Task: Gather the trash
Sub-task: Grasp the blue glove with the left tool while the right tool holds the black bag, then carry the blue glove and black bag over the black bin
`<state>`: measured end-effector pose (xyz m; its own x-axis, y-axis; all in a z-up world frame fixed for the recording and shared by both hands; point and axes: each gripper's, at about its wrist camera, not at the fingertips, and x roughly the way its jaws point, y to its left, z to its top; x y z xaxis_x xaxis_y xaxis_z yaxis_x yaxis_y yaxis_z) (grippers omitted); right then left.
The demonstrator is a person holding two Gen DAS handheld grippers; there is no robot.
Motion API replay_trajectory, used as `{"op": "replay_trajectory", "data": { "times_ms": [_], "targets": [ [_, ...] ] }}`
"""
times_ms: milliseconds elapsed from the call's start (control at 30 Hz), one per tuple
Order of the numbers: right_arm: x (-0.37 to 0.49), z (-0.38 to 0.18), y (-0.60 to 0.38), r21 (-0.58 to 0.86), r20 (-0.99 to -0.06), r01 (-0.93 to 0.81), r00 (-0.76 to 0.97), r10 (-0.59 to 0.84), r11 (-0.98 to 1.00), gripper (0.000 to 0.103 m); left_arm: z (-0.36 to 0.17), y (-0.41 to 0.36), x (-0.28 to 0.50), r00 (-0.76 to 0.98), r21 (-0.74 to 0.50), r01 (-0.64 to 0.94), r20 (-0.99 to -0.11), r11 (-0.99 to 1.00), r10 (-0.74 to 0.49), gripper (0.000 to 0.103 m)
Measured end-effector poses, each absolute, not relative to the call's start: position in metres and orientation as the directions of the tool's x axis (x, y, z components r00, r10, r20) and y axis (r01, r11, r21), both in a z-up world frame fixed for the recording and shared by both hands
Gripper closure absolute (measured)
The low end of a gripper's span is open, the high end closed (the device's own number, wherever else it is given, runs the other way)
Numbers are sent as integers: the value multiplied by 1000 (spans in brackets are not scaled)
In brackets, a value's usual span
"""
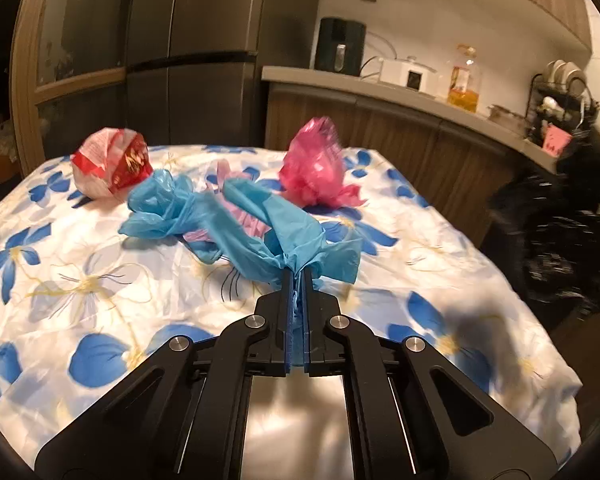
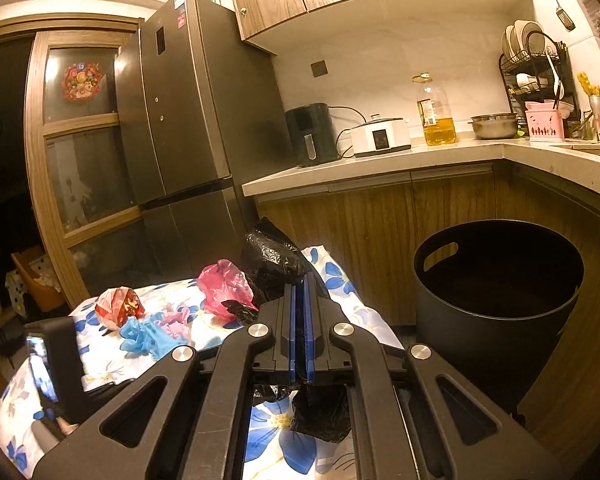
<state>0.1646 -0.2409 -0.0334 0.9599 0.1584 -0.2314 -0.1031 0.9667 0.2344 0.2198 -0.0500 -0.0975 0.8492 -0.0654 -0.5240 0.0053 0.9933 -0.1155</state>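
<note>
My left gripper (image 1: 298, 276) is shut on a blue plastic bag (image 1: 236, 220), whose far end still rests on the flowered tablecloth (image 1: 100, 280). A pale pink bag (image 1: 240, 216) lies under it. A crumpled pink bag (image 1: 316, 164) and a red and white wrapper ball (image 1: 110, 168) sit further back. My right gripper (image 2: 299, 280) is shut on a black plastic bag (image 2: 274, 260), held over the table's right edge. A black round bin (image 2: 496, 292) stands to its right on the floor. The blue bag (image 2: 148, 336), pink bag (image 2: 224, 288) and wrapper ball (image 2: 120, 306) also show in the right wrist view.
A dark fridge (image 2: 188, 120) stands behind the table. A kitchen counter (image 2: 420, 156) with an air fryer, cooker, oil bottle and dish rack runs along the back and right. The left gripper's body (image 2: 56, 364) shows at the left of the right wrist view.
</note>
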Motion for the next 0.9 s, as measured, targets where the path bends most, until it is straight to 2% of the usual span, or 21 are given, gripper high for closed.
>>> {"op": "replay_trajectory", "data": {
  "times_ms": [267, 900],
  "targets": [
    [158, -30, -247, 241, -228, -107, 960, 163, 965, 98, -64, -45, 181, 896, -135, 27, -437, 990, -84, 101],
    [134, -11, -280, 241, -177, -55, 979, 99, 969, 99, -19, -85, 166, 923, -106, 110, -358, 988, -141, 101]
  ]
}}
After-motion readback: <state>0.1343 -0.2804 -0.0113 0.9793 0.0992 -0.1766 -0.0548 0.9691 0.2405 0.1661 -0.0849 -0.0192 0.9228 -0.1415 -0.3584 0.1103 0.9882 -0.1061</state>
